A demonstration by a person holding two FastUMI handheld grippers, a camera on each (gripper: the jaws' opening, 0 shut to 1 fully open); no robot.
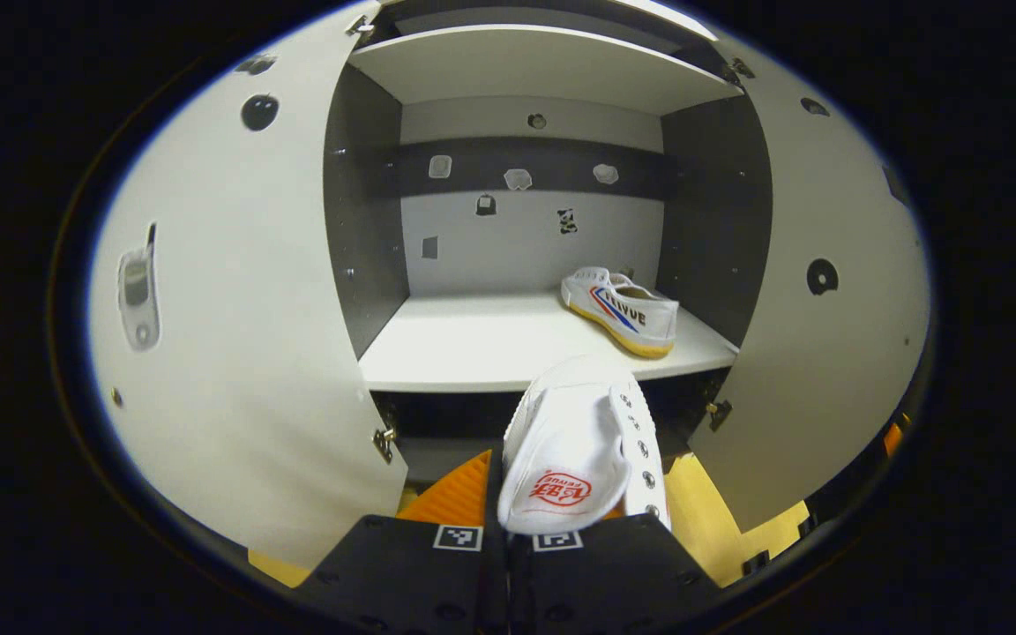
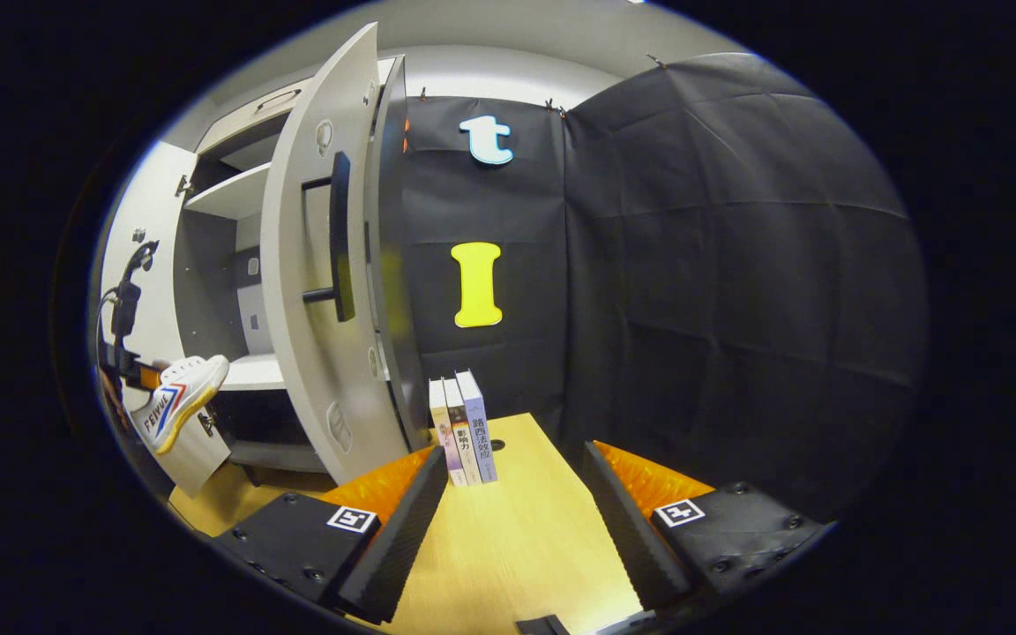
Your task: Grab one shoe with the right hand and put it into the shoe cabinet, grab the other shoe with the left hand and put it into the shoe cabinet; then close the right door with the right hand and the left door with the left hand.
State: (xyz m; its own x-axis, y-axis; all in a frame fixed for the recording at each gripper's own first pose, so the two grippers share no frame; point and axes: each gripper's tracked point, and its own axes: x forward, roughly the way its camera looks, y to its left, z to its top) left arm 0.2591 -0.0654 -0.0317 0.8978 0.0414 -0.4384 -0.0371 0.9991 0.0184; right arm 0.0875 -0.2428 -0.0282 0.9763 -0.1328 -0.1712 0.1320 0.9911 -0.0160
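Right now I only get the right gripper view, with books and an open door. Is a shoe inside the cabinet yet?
Observer: Yes, one shoe lies on the shelf, toward its right end.
Operator: Is there room beside it?
Observer: Yes, the shelf's middle and left are bare.
Operator: Where's the other one heading?
Observer: The left claw holds the second shoe just before the shelf's front edge, toe pointing in.

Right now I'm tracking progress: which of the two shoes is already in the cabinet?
The shoe at the right rear of the cabinet shelf is; the other shoe is gripped by the left gripper, short of the shelf.
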